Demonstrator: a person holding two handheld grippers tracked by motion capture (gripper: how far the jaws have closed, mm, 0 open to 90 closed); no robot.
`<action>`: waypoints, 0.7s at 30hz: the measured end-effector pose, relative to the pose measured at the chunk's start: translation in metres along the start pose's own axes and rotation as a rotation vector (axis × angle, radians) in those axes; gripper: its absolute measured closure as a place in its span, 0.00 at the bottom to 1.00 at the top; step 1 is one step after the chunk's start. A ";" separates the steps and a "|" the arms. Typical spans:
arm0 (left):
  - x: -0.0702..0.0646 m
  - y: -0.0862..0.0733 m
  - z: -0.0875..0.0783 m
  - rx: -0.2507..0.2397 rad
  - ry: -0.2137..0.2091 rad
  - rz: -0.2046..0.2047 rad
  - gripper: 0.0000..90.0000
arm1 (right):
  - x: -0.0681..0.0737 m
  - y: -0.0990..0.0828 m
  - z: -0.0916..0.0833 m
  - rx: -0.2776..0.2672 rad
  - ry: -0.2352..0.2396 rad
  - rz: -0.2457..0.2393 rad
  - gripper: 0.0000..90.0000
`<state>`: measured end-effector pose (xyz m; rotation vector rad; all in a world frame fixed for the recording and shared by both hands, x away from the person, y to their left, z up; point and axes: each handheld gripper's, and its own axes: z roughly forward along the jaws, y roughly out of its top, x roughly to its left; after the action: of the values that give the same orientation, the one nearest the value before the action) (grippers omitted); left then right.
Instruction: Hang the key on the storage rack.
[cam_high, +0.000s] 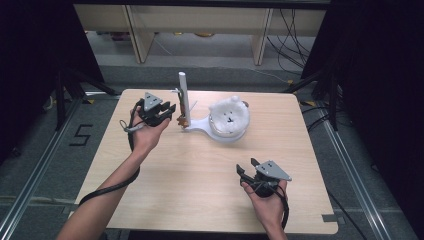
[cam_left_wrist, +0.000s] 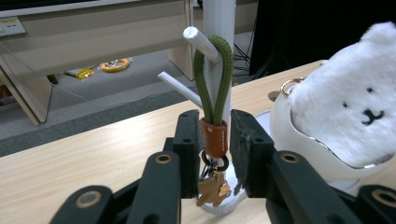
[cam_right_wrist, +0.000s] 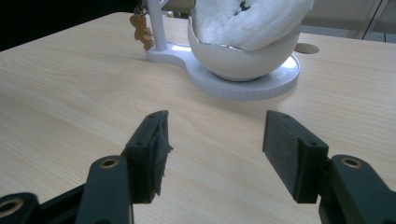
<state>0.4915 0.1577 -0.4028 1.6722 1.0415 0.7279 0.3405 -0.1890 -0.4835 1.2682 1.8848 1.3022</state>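
Your left gripper (cam_left_wrist: 212, 140) has its jaws slightly apart around the brown collar of the green cord keychain (cam_left_wrist: 214, 84), pads seemingly just off it, though the gap is hard to judge. The cord loops over a peg of the white stand (cam_left_wrist: 219, 18), its gingerbread charm (cam_left_wrist: 213, 189) dangling below. Just beside the stand, the plush bear (cam_left_wrist: 345, 102) sits in a white bowl (cam_left_wrist: 299, 149). Your right gripper (cam_right_wrist: 215, 149) hovers over the surface (cam_right_wrist: 60, 84), jaws wide apart and empty, well clear.

On my wooden table (cam_high: 200, 170) a fluffy white bear (cam_high: 229, 116) sits in its white bowl (cam_high: 227, 135), with pale shelving (cam_high: 200, 30) and loose cables (cam_high: 292, 40) beyond.
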 end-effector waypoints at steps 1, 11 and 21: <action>0.001 -0.001 -0.003 0.003 -0.002 -0.005 0.76 | -0.003 0.000 0.001 -0.009 0.006 -0.028 0.47; 0.009 -0.014 -0.031 0.023 -0.034 -0.037 0.60 | -0.001 0.000 0.001 -0.010 0.002 -0.008 0.46; 0.014 -0.036 -0.063 -0.006 -0.071 -0.058 0.50 | -0.004 0.000 0.001 -0.005 -0.013 -0.050 0.47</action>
<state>0.4344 0.2024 -0.4165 1.6448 1.0321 0.6288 0.3431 -0.1922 -0.4841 1.2167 1.8911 1.2689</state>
